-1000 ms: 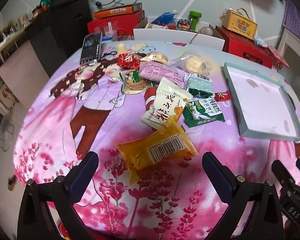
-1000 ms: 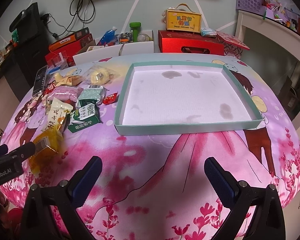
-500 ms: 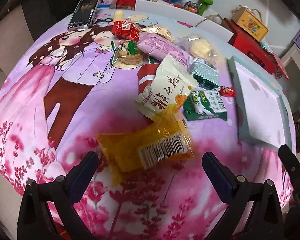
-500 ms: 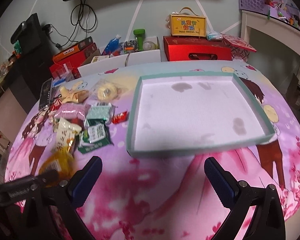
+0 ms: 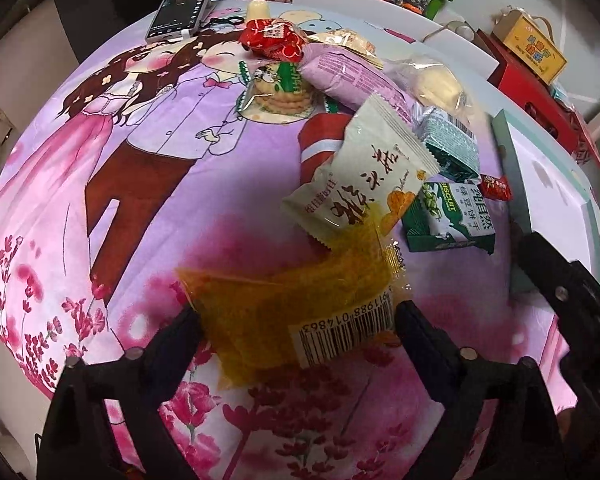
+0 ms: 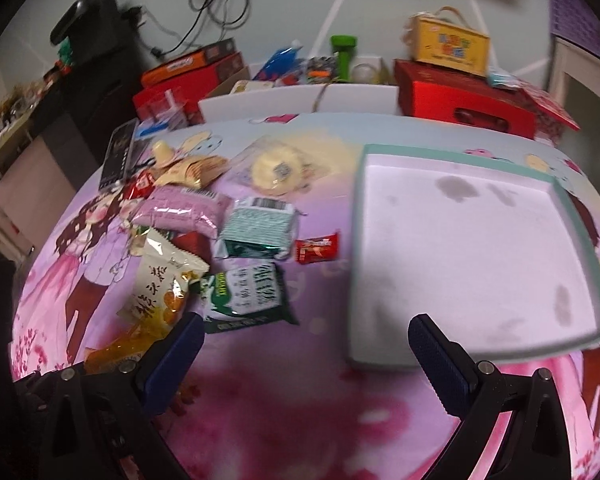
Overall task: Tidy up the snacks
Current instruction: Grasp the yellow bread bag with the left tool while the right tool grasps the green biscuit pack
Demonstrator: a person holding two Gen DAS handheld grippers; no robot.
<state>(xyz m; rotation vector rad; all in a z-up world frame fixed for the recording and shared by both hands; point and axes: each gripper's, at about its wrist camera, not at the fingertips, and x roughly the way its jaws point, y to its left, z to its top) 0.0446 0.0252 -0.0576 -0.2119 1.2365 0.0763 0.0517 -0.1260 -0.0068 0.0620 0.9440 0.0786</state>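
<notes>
Left gripper (image 5: 296,320) was closing around the yellow snack pack (image 5: 296,304), low in the middle of the left wrist picture. Its fingers (image 5: 416,332) were at the pack's two ends, but squeezing could not be told. Above lay the white snack bag (image 5: 364,184) and green biscuit pack (image 5: 448,216). Right gripper (image 6: 300,356) was wide apart and held nothing. The tray (image 6: 354,280) sat at the right of its picture, on the pink tablecloth (image 6: 300,408).
</notes>
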